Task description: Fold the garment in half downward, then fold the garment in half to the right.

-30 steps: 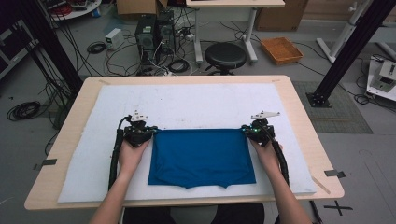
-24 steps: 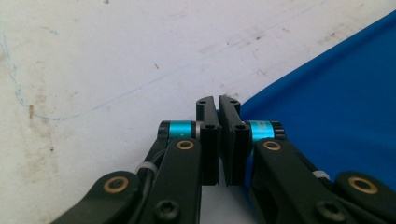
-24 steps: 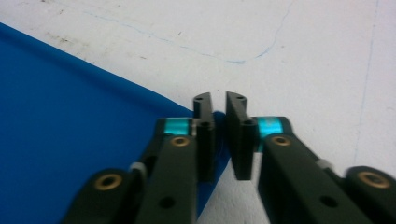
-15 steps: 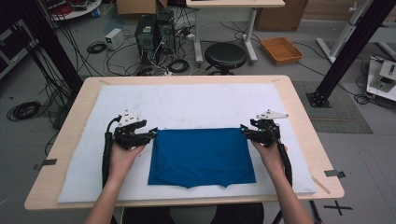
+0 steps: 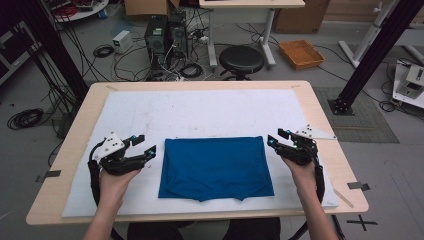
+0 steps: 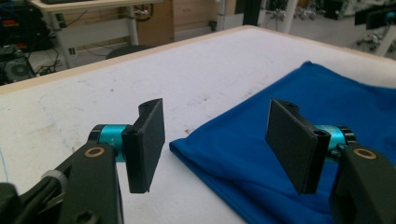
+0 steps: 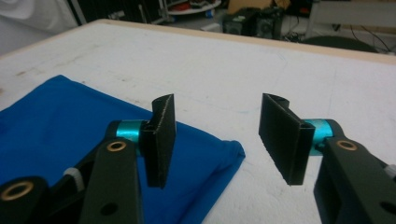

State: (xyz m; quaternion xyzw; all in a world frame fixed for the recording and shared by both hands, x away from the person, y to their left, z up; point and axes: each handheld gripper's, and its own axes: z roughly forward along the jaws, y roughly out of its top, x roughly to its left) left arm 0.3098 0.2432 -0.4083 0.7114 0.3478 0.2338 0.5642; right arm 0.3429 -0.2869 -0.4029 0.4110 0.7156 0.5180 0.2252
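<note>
Left gripper [image 5: 145,145] first: its two black jaws stand wide apart with nothing between them, and they have just been opening. In the left gripper view [image 6: 215,144] the gap frames bare white mat, with the far left corner of the folded blue cloth garment [image 6: 299,140] lying just past it, below and towards the right-hand jaw. No pad touches fabric.

Over to the right gripper [image 5: 276,140]: jaws parted too, empty, and likewise just been opening. In the right gripper view [image 7: 215,140] the cloth's far right corner [image 7: 219,151] sits just under the left-hand jaw, and the gap itself looks onto bare mat beyond it.

Now outward. The garment [image 5: 215,167] lies flat on the white padded mat [image 5: 200,112] that covers the wooden table [image 5: 325,125], squarely between the two hands and nearer the person's edge than the far edge. Its long axis runs left to right, parallel to that near edge, with a small notch of fabric on the near hem.

Each gripper hangs off one short side, level with the far corners, jaws pointing inward towards the cloth. The right one looks the closer to its edge, the left stands a touch farther off. Any next fold, I'd judge, turns on that symmetry: both corners lie inward of the jaws, an easy reach.
</note>
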